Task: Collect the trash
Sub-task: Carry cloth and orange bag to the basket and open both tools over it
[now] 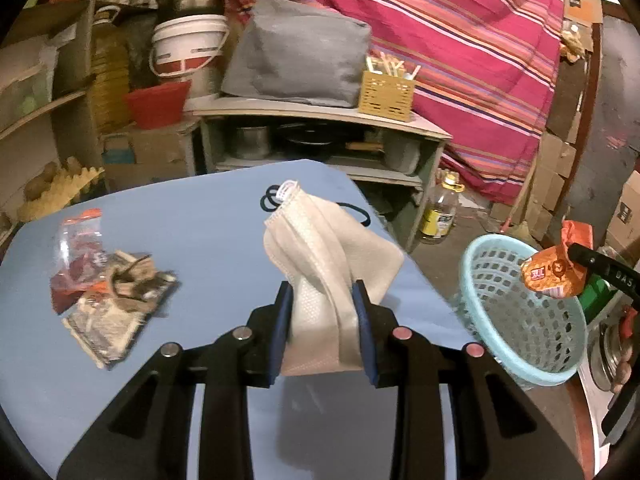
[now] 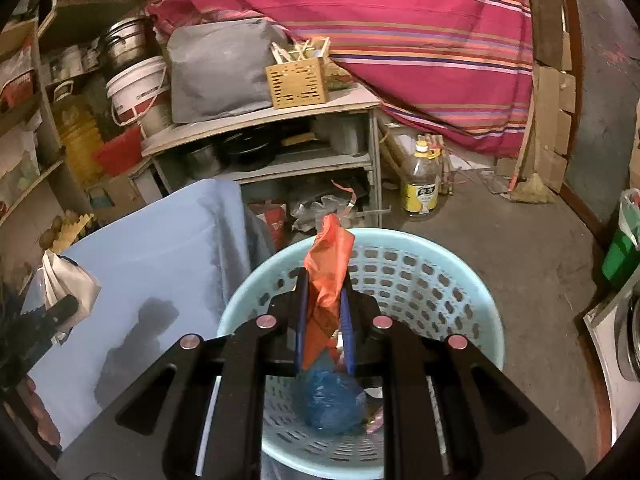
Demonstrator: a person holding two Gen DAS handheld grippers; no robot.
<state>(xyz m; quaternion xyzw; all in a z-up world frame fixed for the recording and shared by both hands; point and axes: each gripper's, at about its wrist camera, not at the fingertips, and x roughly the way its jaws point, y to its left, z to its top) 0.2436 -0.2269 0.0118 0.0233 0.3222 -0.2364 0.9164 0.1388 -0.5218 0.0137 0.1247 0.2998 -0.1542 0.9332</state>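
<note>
Closest to my left lens, the left gripper [image 1: 323, 292] is clamped on a white face mask [image 1: 328, 252], its blue pads pressing the folded cloth from both sides while black ear loops trail off the far end. Left of it on the blue table [image 1: 200, 220] I see a heap of wrappers [image 1: 108, 284] (a clear packet with red trim and some crumpled dark-printed ones, blurred), well apart from the mask. Moving right, the pale blue basket [image 1: 520, 312] stands just beside the table's edge. Over it, in my right view, the right gripper [image 2: 324, 280] is closed on an orange wrapper [image 2: 329, 268] that sticks up past the fingertips, held above the basket's mouth. Down inside the basket I make out a crumpled blue bag [image 2: 328, 400]. Farther right on the floor sits a yellow-labelled bottle [image 2: 420, 184].
</note>
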